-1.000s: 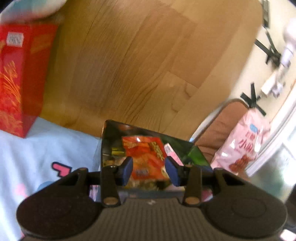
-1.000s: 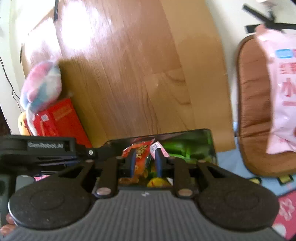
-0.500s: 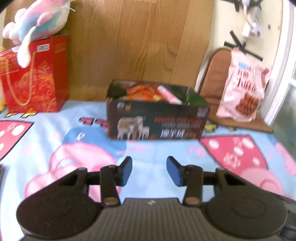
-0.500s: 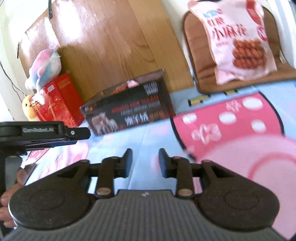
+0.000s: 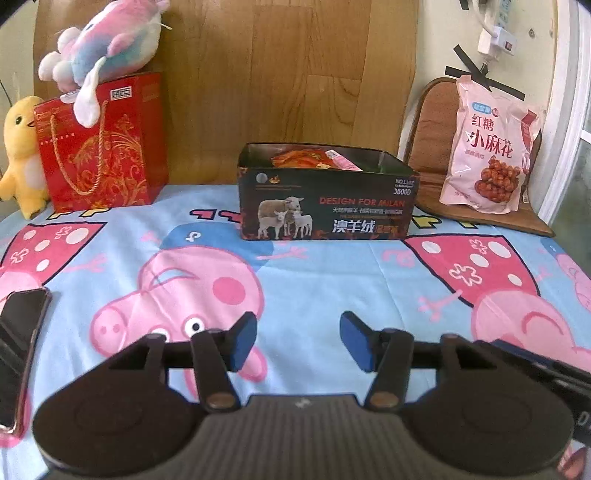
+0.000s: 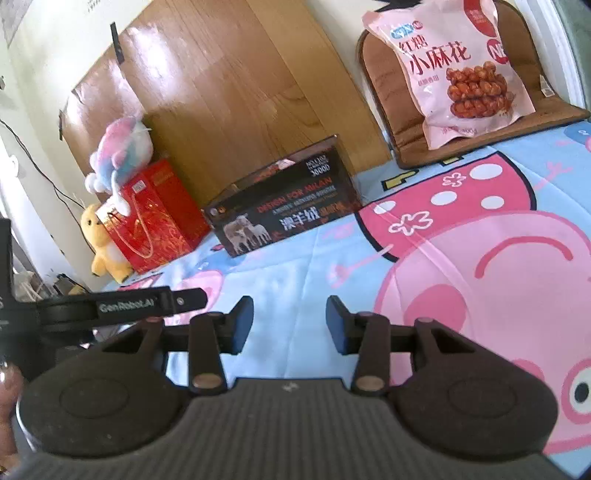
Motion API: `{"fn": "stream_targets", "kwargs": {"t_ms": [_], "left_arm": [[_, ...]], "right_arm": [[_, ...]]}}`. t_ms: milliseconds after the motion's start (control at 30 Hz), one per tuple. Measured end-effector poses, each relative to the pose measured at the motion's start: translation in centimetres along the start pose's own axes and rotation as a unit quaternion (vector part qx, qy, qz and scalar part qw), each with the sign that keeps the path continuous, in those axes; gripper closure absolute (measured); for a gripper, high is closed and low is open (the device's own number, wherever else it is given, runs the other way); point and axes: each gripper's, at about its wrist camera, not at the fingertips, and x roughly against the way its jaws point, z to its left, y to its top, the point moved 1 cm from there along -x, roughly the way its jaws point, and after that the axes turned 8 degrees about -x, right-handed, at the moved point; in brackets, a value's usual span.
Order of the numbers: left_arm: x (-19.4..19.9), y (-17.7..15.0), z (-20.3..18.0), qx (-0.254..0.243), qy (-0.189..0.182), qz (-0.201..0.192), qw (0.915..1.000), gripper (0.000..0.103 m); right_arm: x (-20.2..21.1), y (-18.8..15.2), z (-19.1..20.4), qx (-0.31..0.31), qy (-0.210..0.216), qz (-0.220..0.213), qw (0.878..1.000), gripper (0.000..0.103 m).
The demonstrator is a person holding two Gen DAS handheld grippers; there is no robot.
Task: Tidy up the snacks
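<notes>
- Left gripper: fingers spread wide, nothing between the blue pads; poised above the near part of the cartoon bedsheet.
- Right gripper: fingers likewise parted and empty, over the sheet, well apart from the box.
- Black box: open-topped, sheep printed on its front, standing on the sheet at the far side against the wooden panel. In the right wrist view it sits far and left of centre.
- Snack packets: an orange-red one and a pink-white one lying inside the box, tops showing above the rim.
- Pink snack bag: large, unopened as far as can be told, leaning on a brown cushion at the far right, outside the box and near its right end.
- Red gift bag: far left, upright, gold cord handle.
- Pastel plush toy: resting on top of the gift bag.
- Yellow plush duck: just beside the gift bag, on its left.
- Phone: flat on the sheet at the near left edge.
- Power strip: on the wall, far right.
</notes>
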Motion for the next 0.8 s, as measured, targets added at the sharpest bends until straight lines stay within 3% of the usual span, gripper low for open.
{"fn": "stream_targets", "kwargs": {"t_ms": [233, 333, 400, 433, 500, 600, 800], "left_arm": [[1.0, -0.5, -0.2, -0.009, 0.017, -0.008, 0.9998, 0.047], [1.5, -0.7, -0.4, -0.016, 0.026, -0.014, 0.9994, 0.035], [1.8, -0.8, -0.7, -0.022, 0.036, -0.021, 0.9989, 0.019], [2.0, -0.9, -0.8, -0.026, 0.041, -0.025, 0.9985, 0.015], [2.3, -0.9, -1.1, -0.037, 0.051, -0.033, 0.9975, 0.003], [2.7, -0.9, -1.5, -0.049, 0.061, -0.04, 0.9962, 0.0], [2.6, -0.9, -1.7, -0.042, 0.067, -0.027, 0.9965, 0.0]], "right_arm": [[1.1, -0.3, 0.5, -0.002, 0.004, -0.01, 1.0, 0.052], [1.7, -0.4, 0.8, -0.001, 0.004, -0.018, 1.0, 0.051], [2.1, -0.4, 0.9, -0.001, 0.002, -0.025, 1.0, 0.044], [2.3, -0.3, 0.9, -0.002, 0.0, -0.028, 1.0, 0.041], [2.5, -0.4, 0.9, -0.006, -0.007, -0.036, 0.999, 0.028], [2.8, -0.3, 0.6, -0.015, -0.019, -0.046, 0.999, 0.016], [3.2, -0.3, 0.1, -0.035, -0.031, -0.062, 0.997, 0.007]]}}
